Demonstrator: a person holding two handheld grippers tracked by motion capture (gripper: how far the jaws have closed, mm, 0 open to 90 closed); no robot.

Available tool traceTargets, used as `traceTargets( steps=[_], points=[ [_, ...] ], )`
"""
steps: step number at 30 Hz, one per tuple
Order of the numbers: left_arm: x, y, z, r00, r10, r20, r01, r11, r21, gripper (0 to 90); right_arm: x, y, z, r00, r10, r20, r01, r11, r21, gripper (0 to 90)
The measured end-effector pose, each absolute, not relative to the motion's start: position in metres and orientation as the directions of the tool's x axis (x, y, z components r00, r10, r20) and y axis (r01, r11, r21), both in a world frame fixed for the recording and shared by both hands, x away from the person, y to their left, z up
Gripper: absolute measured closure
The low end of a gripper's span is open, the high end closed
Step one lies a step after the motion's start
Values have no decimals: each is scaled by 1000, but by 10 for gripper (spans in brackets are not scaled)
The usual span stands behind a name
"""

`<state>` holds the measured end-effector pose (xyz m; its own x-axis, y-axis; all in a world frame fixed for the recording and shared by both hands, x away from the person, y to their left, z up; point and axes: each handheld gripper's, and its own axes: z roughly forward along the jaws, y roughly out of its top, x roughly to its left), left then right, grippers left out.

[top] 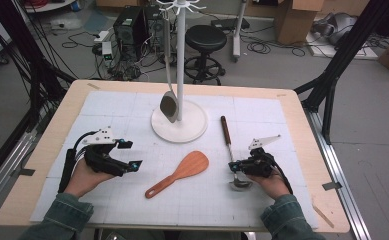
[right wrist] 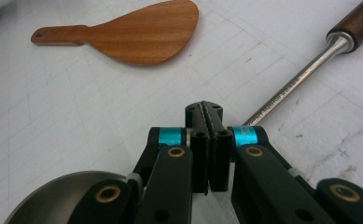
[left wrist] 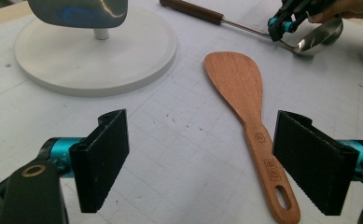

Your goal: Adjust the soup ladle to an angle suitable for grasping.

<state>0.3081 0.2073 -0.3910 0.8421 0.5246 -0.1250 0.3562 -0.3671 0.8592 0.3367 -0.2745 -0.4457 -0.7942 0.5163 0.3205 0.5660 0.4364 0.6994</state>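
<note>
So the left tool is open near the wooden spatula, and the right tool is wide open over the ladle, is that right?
Not quite. The right tool is shut, its jaws pressed together with nothing between them, just above the ladle; the right gripper view shows this. The left tool is indeed open near the wooden spatula.

A metal ladle (top: 231, 152) lies flat on the white mat near the table's right side. Its dark brown wooden handle (right wrist: 356, 21) points toward the far edge, its thin steel shaft (right wrist: 289, 86) runs back toward the near edge, and its shiny round bowl (top: 240, 183) sits nearest the near edge, open side up.

Just left of it, near the mat's middle, a reddish wooden spatula (top: 178, 173) lies flat and aslant, broad blade toward the far right, holed handle end toward the near left.
</note>
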Motion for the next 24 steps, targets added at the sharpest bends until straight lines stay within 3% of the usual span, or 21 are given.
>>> traceTargets(
  steps=[24],
  points=[
    [308, 207, -391, 840, 527, -127, 359, -365, 859, 194, 338, -271, -448, -799, 500, 334, 569, 450, 688, 899]
  ],
)
